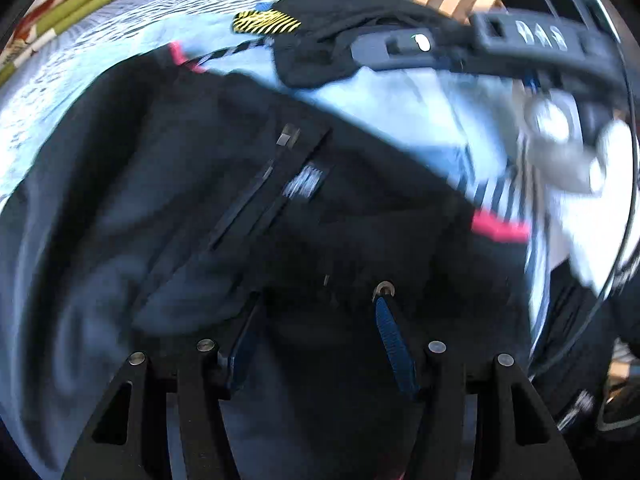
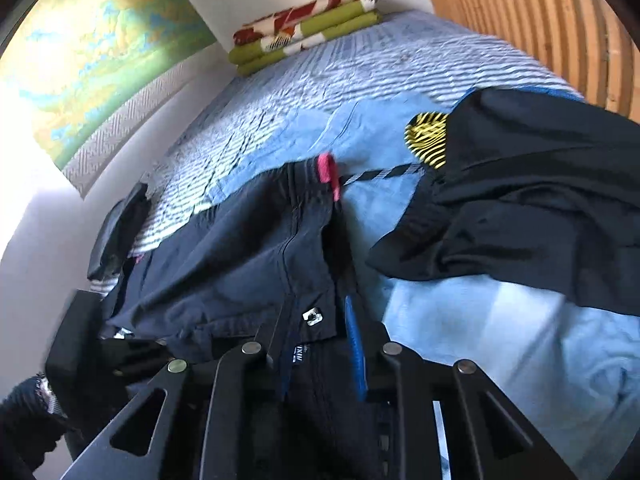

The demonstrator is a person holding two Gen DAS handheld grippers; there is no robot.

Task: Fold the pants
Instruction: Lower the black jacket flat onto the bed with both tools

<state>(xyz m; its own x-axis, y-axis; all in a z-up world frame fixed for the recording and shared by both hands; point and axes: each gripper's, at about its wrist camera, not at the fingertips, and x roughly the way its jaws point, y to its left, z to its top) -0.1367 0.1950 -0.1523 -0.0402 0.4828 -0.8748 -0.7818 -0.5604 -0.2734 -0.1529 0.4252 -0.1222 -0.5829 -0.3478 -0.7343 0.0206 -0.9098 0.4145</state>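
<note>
Dark navy thin woven pants [image 2: 240,248] on bed's near edge, limp, light, slippery; both grippers, left gripper [image 1: 316,300] and right gripper [image 2: 316,320], pinch waistband, best hold.

Label inside the pants [image 1: 305,181]: white print, too blurred to read.
Same label, right wrist view [image 2: 299,350]: mostly hidden, letters could not be made out.
</note>
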